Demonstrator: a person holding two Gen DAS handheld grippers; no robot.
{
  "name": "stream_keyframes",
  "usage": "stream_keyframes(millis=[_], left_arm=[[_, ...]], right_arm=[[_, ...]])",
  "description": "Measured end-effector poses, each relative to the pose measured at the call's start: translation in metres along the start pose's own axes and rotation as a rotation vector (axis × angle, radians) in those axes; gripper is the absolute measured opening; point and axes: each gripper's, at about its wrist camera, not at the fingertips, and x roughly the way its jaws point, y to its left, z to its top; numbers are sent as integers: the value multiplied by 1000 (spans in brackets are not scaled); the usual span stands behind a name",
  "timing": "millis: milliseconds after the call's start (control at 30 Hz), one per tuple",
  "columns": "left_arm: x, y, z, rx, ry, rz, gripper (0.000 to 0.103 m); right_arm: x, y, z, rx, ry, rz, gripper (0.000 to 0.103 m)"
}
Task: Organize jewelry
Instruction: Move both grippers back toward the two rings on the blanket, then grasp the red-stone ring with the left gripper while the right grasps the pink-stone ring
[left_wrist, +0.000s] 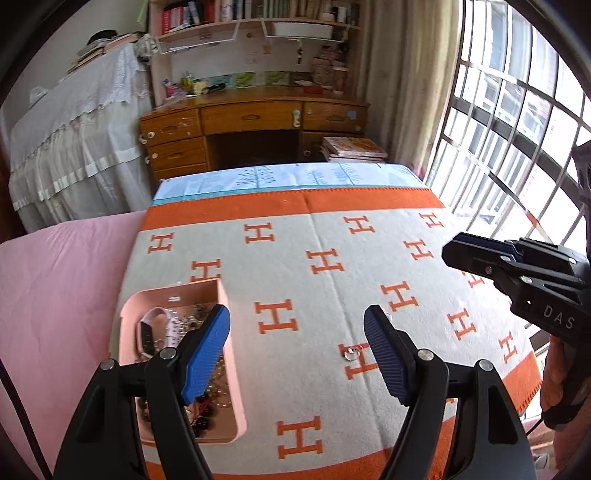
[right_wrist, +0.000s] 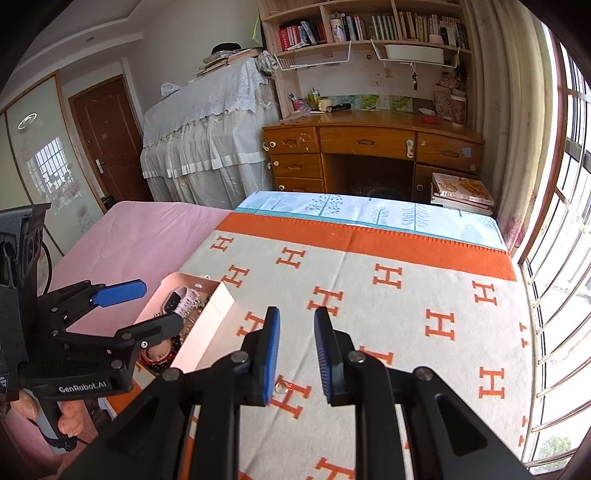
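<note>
Jewelry sits in a pink box (left_wrist: 236, 369) on the left side of a grey blanket (left_wrist: 317, 295) w/ orange H letters. The box is open on top. Inside it lie a white watch (left_wrist: 162, 325), some silver chains (left_wrist: 192, 314) and dark beads (left_wrist: 205, 415) (all in a messy pile, hard to tell apart). From the right wrist view the same box (right_wrist: 218, 314) shows its white side wall, w/ a red bangle (right_wrist: 157, 356) in it.

One small clear bead w/ a bit of red (left_wrist: 350, 352) lies alone on the blanket, well apart from the box. In the right wrist view it (right_wrist: 282, 387) peeks out just beside the right claw's left pad.

The left claw (left_wrist: 297, 354) is spread wide, nothing between its blue pads (left_wrist: 207, 354). Its left pad hangs over the box, its right pad over the blanket near the lone bead.

The right claw (right_wrist: 295, 358) has its pads close together but w/ a thin gap, and nothing is pinched in it. It hovers over the blanket, to the right of the box.

A hand (right_wrist: 64, 421) holds the left claw's handle. Behind the bed are a wood desk (right_wrist: 369, 144), book shelves (right_wrist: 369, 26) and a big window (left_wrist: 517, 129).
</note>
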Motion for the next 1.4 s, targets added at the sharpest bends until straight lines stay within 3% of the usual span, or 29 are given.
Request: stream_keyframes(millis=[267,533,667,1200,1400], left_arm=[[67,-53,-43,232,59,-73,73],[106,-61,-53,289,93,-96,71],[120,-61,-54,322,140,-102,58],[123,-58,-48,476,218,-249,37],[126,-57,-44,535,248,-307,35]], right_arm=[[29,-42,-45,62,79,-4,19],[50,-64,-81,110,136,16,19],[55,-69,-87,121,135,32,19],[75,-91,-99,196,172,82,19],[76,-89,-100,191,176,75,19]])
